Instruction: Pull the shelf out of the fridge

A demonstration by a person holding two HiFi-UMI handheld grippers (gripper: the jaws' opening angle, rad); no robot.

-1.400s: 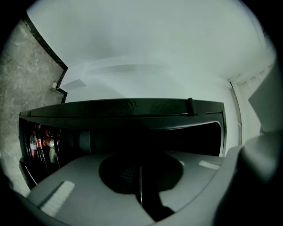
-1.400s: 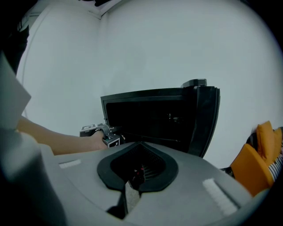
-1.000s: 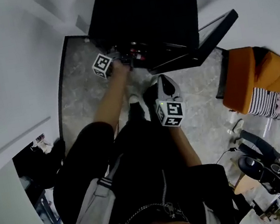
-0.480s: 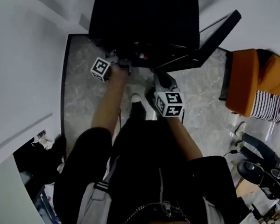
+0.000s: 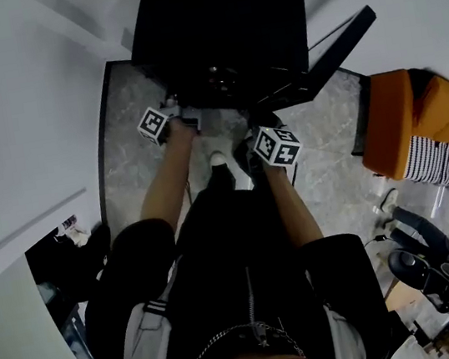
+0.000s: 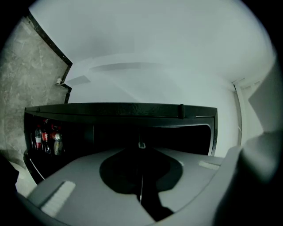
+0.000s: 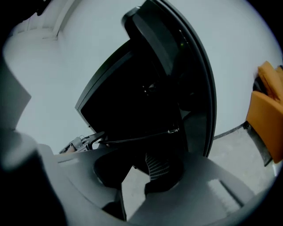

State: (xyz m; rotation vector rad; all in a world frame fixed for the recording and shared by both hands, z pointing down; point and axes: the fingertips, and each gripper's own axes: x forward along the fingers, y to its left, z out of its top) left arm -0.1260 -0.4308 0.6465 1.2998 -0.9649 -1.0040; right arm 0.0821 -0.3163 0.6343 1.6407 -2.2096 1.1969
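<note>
your left gripper (image 6: 141, 152) points level at the open black fridge (image 5: 221, 23), rolled onto its side. its jaws have just been closing a little and are now pinched together on the thin front edge of the shelf (image 7: 141, 137), which shows as a fine pale line in the slit between them. seen from your right gripper view, that edge runs as a slim dark strip across the mouth of the fridge. it goes from the left gripper on the left to a small metal clip on the right, close to the fridge door (image 5: 338, 42). how much of the shelf is inside the dark cabinet you cannot tell.

your right gripper (image 7: 140, 163) is tilted down and sits nearer to you than the shelf, to the right of the left one and apart from it. its jaws have just been opening and now stand apart with nothing gripped. only the pale marbled floor (image 5: 129, 139) shows through the gap.

the fridge door hangs open to the right. a few bottles (image 6: 46, 139) with red labels stand inside the fridge. the fridge itself stands against the far white wall. well off to the right of the fridge are an orange chair (image 5: 397, 122) and a striped cloth (image 5: 433, 162).
</note>
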